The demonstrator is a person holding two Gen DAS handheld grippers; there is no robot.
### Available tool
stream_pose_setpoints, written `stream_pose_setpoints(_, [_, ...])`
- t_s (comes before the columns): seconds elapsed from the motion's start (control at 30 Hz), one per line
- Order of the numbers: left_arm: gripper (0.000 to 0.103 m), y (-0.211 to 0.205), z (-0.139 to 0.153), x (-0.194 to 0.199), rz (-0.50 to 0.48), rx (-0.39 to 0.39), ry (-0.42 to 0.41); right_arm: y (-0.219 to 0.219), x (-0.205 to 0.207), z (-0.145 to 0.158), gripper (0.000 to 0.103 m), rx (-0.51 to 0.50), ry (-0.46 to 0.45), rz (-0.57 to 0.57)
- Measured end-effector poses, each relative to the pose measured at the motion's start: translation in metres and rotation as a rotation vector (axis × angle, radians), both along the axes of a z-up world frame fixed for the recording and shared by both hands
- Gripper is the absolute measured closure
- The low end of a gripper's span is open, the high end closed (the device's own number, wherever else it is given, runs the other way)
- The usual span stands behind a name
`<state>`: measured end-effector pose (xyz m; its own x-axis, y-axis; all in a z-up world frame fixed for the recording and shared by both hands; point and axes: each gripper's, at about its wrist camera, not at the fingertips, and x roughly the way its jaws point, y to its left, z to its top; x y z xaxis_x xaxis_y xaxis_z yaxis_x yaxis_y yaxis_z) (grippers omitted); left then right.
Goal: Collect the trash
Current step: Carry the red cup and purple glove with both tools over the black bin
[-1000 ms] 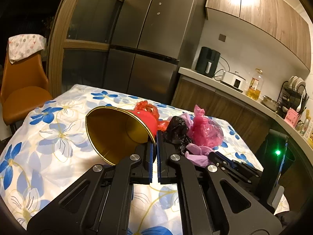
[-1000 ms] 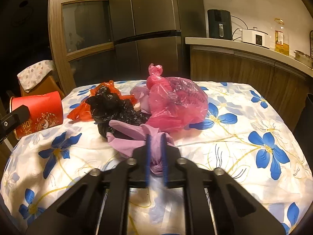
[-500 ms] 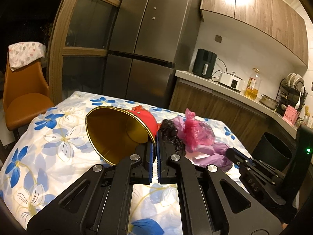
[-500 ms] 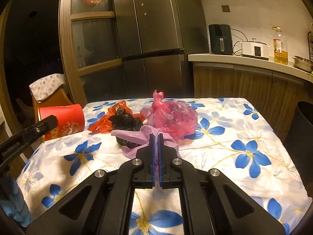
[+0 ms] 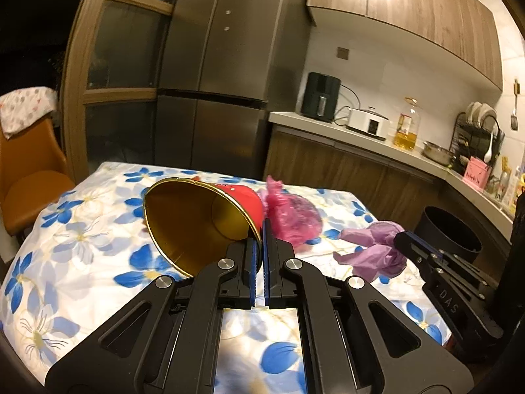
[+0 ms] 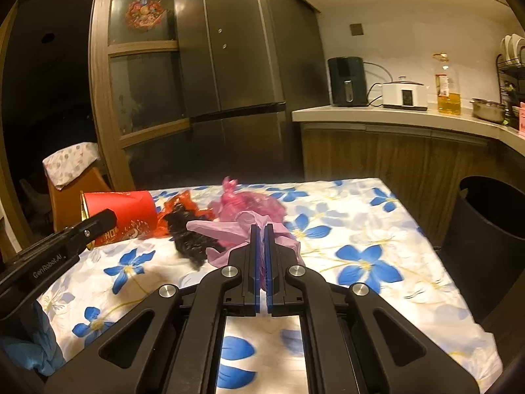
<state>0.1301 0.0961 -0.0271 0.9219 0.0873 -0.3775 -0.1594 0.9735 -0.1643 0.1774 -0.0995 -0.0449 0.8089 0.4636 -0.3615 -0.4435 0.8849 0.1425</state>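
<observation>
My left gripper [image 5: 261, 229] is shut on the rim of a red paper bucket [image 5: 197, 216] with a gold inside, held tilted above the table; the bucket also shows in the right wrist view [image 6: 126, 211]. My right gripper [image 6: 261, 234] is shut on a crumpled purple plastic bag [image 6: 229, 233], lifted off the table; it also shows in the left wrist view [image 5: 374, 249]. A pink tied bag [image 5: 292, 216], a black bag [image 6: 187, 233] and an orange-red wrapper [image 6: 183, 205] lie on the floral tablecloth [image 6: 361, 229].
A black trash bin [image 6: 489, 233] stands on the floor by the table's right side, below the kitchen counter [image 6: 393, 115]. An orange chair [image 5: 29, 177] stands at the table's far left. The fridge [image 5: 216, 82] is behind the table.
Both grippers have risen and pulled back. The purple bag has come up off the pile and moved right with my right gripper. The bucket stays in my left gripper.
</observation>
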Motion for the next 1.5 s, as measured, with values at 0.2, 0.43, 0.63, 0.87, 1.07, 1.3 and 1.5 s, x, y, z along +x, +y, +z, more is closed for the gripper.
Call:
stream_pose_setpoints(0.2, [0.101,-0.028,0.005,0.012,-0.05,0.018,0.001,-0.028,0.0,0.006,0.1,0.008,-0.017,-0.05])
stream_pose_setpoints(0.43, [0.101,-0.068,0.009,0.03,-0.127,0.049,0.0,-0.062,0.003,0.011,0.1,0.012,-0.03,-0.12])
stream_pose_setpoints(0.63, [0.101,-0.1,0.01,0.044,-0.189,0.062,-0.002,-0.091,0.007,0.012,0.1,0.018,-0.034,-0.187])
stream_pose_setpoints(0.87, [0.101,-0.139,0.012,0.067,-0.256,0.078,-0.005,-0.121,0.01,0.015,0.1,0.023,-0.043,-0.255])
stream_pose_setpoints(1.07, [0.101,-0.17,0.019,0.084,-0.308,0.086,-0.02,-0.149,0.014,0.019,0.1,0.024,-0.055,-0.318])
stream_pose_setpoints(1.3, [0.101,-0.214,0.026,0.105,-0.383,0.095,-0.038,-0.184,0.022,0.025,0.1,0.029,-0.068,-0.401])
stream_pose_setpoints(1.5, [0.101,-0.253,0.032,0.121,-0.448,0.103,-0.06,-0.215,0.031,0.028,0.1,0.025,-0.074,-0.48])
